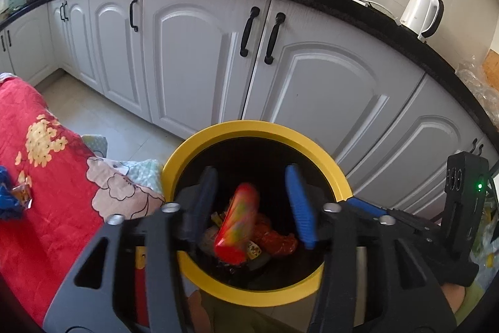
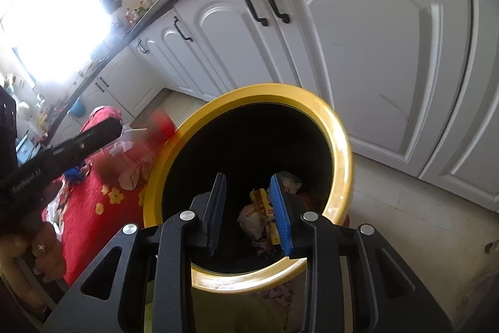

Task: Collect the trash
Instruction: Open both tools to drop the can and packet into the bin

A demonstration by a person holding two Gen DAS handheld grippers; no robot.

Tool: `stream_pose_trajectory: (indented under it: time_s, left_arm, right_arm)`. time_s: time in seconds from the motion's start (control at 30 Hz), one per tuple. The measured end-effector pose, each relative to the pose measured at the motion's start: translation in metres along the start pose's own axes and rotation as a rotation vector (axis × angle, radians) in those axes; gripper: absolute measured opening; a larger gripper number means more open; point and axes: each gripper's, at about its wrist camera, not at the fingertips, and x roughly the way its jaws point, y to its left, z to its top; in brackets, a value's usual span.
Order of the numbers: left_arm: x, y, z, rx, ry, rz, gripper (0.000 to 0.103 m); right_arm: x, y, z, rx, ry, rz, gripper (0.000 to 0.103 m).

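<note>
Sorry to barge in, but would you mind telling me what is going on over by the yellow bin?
A person holding a gripper in each hand is collecting trash into the yellow-rimmed bin. The left gripper is open above the bin's mouth, and a red snack wrapper, blurred, sits between its fingers without being pressed. The right gripper also hovers over the bin, open and empty. Crumpled wrappers already lie inside.
</note>
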Motion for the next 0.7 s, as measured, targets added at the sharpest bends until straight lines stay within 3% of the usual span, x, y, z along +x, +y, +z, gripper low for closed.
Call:
stream_pose_trajectory:
  time_s: [0.07,0.2,0.23,0.3,0.43,0.7]
  left_arm:
    - [-0.001,0.001,0.0,0.003,-0.001,0.013,0.046]
    - [-0.006,0.006,-0.001,-0.012,-0.004,0.025,0.062]
    - [-0.009,0.008,-0.001,-0.015,-0.008,0.031,0.064]
    - [-0.012,0.01,-0.002,-0.017,-0.013,0.049,0.079]
    - [-0.025,0.017,-0.005,-0.035,-0.026,0.062,0.092]
    - [-0.058,0.029,-0.008,-0.06,-0.085,0.123,0.092]
  right_arm:
    - [-0.001,-0.001,0.0,0.004,-0.002,-0.002,0.031]
    - [-0.004,0.0,0.001,0.006,-0.013,0.001,0.038]
    - [-0.006,0.001,0.002,0.004,-0.019,0.003,0.041]
    - [-0.008,0.003,0.003,0.002,-0.029,0.001,0.046]
    - [-0.015,0.006,0.006,-0.003,-0.059,-0.006,0.063]
    - [-0.031,0.021,0.011,-0.036,-0.123,-0.007,0.073]
